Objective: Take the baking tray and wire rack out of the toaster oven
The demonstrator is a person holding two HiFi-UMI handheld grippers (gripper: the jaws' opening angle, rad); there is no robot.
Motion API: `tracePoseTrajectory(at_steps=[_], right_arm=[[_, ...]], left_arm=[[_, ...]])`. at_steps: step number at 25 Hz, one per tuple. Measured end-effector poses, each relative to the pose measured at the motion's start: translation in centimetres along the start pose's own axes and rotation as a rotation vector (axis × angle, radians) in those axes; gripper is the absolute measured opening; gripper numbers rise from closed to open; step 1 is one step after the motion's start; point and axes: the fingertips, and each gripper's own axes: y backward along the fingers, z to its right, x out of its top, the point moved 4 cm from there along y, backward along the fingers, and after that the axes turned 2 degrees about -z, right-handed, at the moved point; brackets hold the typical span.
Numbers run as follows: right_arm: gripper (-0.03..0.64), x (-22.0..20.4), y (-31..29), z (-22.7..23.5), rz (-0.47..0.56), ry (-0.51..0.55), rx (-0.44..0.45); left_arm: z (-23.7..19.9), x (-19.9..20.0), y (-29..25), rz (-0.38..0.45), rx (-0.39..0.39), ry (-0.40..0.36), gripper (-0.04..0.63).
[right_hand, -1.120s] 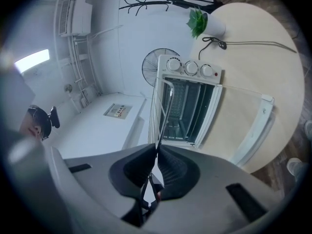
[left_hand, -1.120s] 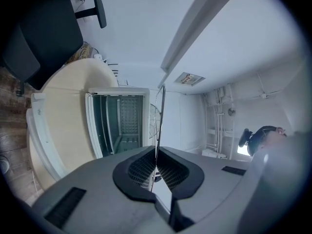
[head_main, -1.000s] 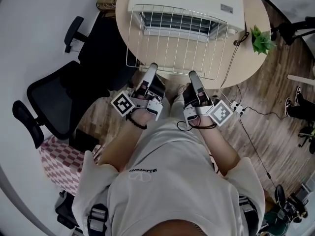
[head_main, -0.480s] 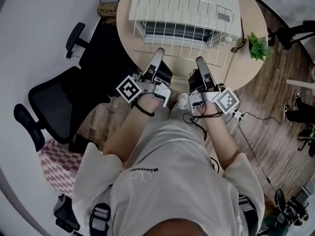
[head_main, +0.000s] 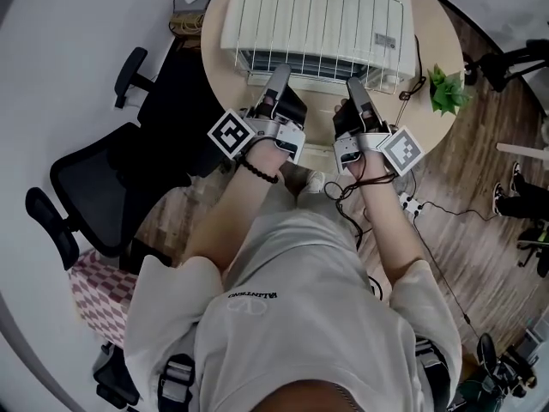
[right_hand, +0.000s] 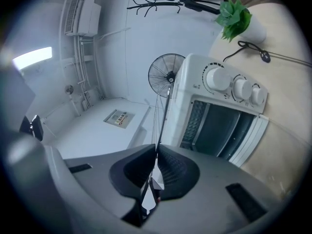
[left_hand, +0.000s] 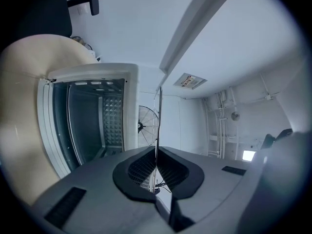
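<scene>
**While pinched along its near edge, a thin silver wire rack (head_main: 317, 20) hangs over a boxy white toaster oven (right_hand: 195, 89)**

Where the black swivel office chair (head_main: 94, 178) stands at the left, the round pale wooden desk (head_main: 437, 33) begins, carrying the oven. The left tongs (head_main: 280, 71) are clamped on the rack's front wire, and the right tongs (head_main: 353, 84) likewise. A small green leafy plant (head_main: 446, 88) sits at the desk's right edge.
</scene>
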Motion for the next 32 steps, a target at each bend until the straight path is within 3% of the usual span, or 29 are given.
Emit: tracePoseTrajectory(at_steps=[11,27,29,32], right_arm=[[0.014,2.9,-3.1,0.4,0.032,0.000,-0.007],[0.023,3.1,-3.8,1.5,0.056,-0.056,-0.035],[0.025,3.1,-3.7,1.4,0.062,-0.057,-0.037],[0.031,3.4,-3.8,1.6,0.072,-0.057,-0.047]], left_arm=[[-0.8,0.9,-4.0,0.026,0.015,0.007,0.008],[-1.2,1.1,-4.3,0.035,0.079,-0.042,0.028],[-0.9,1.0,-4.4,0.025,0.079,-0.063,0.054],[-0.3,0.9,-4.7,-0.011,0.082,-0.095,0.146]])
